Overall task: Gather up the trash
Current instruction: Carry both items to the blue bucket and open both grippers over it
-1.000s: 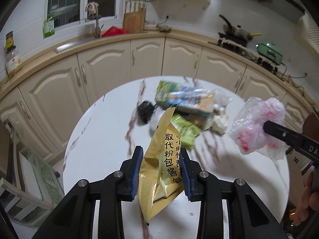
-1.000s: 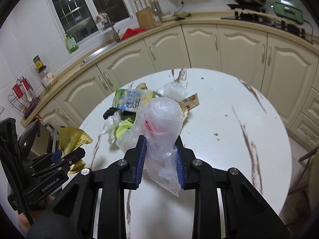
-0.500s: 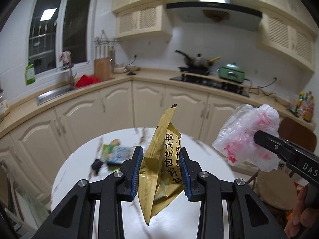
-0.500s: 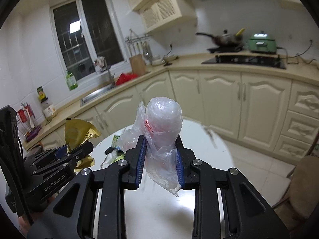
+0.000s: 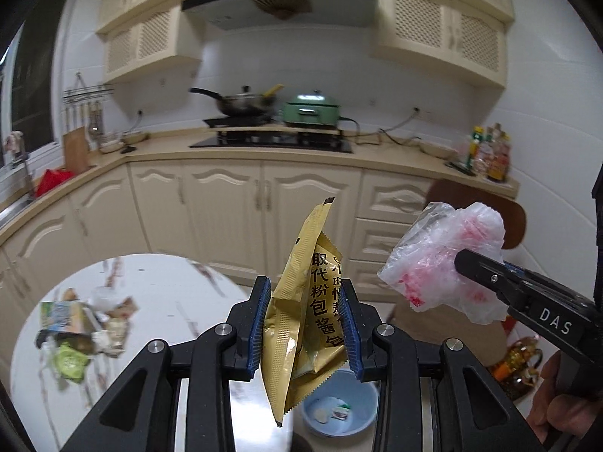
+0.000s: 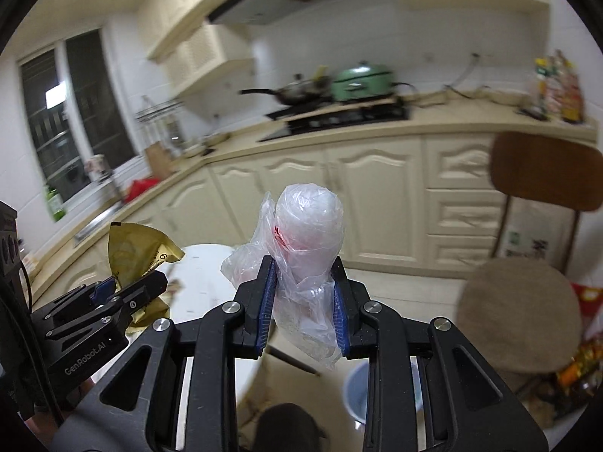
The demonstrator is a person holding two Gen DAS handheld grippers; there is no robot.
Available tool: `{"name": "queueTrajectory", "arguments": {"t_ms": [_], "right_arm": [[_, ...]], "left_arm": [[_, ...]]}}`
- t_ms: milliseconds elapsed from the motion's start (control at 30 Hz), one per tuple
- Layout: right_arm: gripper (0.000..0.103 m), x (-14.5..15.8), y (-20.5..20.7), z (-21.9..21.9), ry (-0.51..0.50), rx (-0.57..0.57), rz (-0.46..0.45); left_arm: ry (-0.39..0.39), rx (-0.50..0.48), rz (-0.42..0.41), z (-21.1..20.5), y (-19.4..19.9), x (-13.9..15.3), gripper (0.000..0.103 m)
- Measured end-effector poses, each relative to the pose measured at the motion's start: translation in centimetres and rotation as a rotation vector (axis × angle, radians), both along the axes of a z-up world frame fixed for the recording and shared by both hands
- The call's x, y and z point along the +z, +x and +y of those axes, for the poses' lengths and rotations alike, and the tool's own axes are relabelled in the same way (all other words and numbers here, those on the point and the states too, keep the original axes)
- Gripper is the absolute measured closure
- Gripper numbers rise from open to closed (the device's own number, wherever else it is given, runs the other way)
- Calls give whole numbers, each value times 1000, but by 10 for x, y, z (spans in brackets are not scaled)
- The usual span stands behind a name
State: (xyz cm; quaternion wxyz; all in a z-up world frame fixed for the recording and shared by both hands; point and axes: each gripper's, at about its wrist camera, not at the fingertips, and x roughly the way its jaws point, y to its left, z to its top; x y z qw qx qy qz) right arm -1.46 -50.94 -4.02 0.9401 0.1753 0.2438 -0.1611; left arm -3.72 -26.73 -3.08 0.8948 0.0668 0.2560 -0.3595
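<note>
My left gripper (image 5: 305, 324) is shut on a gold sauce packet (image 5: 307, 309) with black Chinese print and holds it in the air above a light blue bin (image 5: 341, 406) on the floor. My right gripper (image 6: 301, 309) is shut on a crumpled clear plastic bag (image 6: 305, 248) with red marks. The same bag (image 5: 444, 260) shows at the right of the left wrist view, and the packet (image 6: 139, 248) at the left of the right wrist view. The bin rim (image 6: 356, 388) shows below the right fingers. More wrappers (image 5: 79, 331) lie on the round white table (image 5: 169, 301).
A brown chair (image 6: 527, 301) with a round padded seat stands right of the bin. Cream kitchen cabinets (image 5: 233, 203) run behind, with a pan and a green pot (image 5: 311, 109) on the stove. Colourful bags (image 5: 516, 361) lie on the floor at the right.
Both grippers have swung right, away from the table, still holding the packet and the bag. The table now sits at the lower left and the blue bin has come into view below.
</note>
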Motion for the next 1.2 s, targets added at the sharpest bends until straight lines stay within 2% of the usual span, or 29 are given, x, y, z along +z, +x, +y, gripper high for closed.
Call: {"name": "queueTrajectory", "arguments": {"t_ms": [200,333,533,567,600,700,900,1200], "right_arm": [[77,-23,-21,-47,21,-90,58],[77,-48,-23,-71,46,-124,110],[77,-100,-17,-104,115,-160,198],[77,-113,-14,-109,130,-167,223],[77,-122,-12,-113,146,-171,240],[77,-159,-7,-128,202,-190,294],[77,-230,4,-151,314,-205,402],[77,-310,26,-169,420,-201,522]], "left_arm": [[23,-78,48,-45,-9,-21,71],[56,-105,97,-60,13,-37,71],[144,-134,183,-109,60,-69,71],[159,-131,196,-118,72,-74,71],[177,-128,210,-139,100,-76,71],[230,-126,251,-172,129,-96,71],[339,-138,347,-260,189,-150,71],[456,-93,483,-331,262,-233,70]]}}
